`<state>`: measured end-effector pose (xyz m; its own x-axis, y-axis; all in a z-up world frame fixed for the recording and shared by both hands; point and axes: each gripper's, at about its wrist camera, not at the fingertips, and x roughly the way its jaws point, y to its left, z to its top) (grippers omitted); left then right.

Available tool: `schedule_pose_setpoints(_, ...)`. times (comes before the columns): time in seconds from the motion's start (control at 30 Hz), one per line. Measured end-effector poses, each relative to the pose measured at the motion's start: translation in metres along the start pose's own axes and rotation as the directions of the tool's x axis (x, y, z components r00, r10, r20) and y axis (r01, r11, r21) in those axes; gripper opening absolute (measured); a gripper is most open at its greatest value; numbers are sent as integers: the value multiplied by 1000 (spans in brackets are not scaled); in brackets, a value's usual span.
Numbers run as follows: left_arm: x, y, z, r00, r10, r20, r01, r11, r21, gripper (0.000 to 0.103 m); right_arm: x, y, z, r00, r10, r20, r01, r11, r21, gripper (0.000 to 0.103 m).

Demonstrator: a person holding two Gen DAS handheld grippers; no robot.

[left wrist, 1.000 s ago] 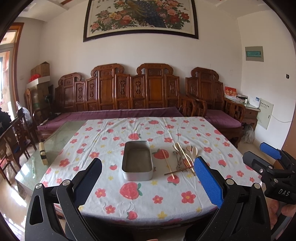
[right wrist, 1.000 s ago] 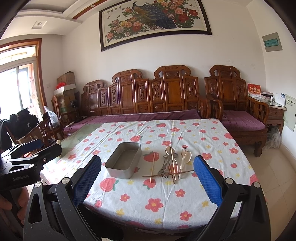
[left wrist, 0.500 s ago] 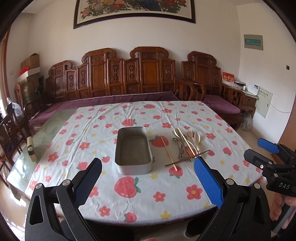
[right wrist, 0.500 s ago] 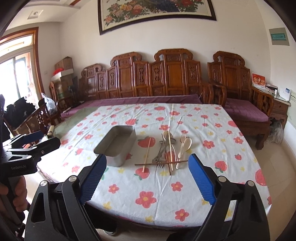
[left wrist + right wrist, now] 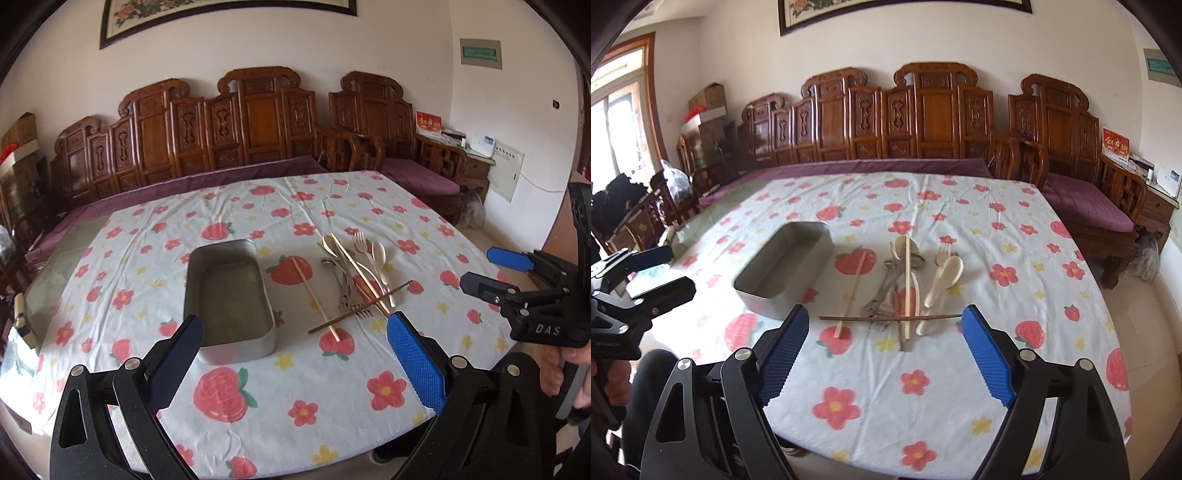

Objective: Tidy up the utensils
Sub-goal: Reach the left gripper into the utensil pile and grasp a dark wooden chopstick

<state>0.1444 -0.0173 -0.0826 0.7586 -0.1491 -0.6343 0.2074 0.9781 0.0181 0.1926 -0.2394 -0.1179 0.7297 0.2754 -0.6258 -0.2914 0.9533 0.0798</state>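
Nothing sorted yet: metal tin [image 5: 229, 295] is sitting empty on the table [image 5: 295, 387], utensil pile [image 5: 354, 277] lying loose just right of it. Left gripper [image 5: 295, 365] and right gripper [image 5: 886, 354] are both hanging open, empty, right's jaws just narrowing slightly. Every piece is still waiting.

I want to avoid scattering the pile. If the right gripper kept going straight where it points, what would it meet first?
Probably the dark chopstick lying crosswise over the utensil pile, between the right gripper's open jaws; depth is uncertain.
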Motion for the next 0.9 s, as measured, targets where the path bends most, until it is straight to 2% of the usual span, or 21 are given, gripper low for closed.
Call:
schedule_pose_setpoints(0.2, 37, -14, 3, 998, -42, -48, 44, 998, 38, 96, 31, -31, 11, 999, -28, -42, 28, 1000, -1, 84)
schedule_pose_setpoints(0.4, 81, -36, 3, 992, -56, -116, 68, 992, 108, 84, 57, -55, 11, 995, -39, -90, 40, 999, 9, 81)
schedule_pose_setpoints(0.6, 123, -59, -5, 978, -73, -196, 108, 979, 174, 74, 73, -70, 4, 992, -27, -124, 31, 999, 37, 80)
schedule_pose_setpoints(0.67, 136, -63, -7, 974, -68, -217, 110, 976, 189, 65, 76, -73, 1, 990, -27, -136, 33, 998, 44, 80)
schedule_pose_setpoints(0.9, 179, -71, -11, 956, -45, -291, 118, 964, 237, 58, 81, -76, -2, 988, -24, -150, 32, 998, 55, 79)
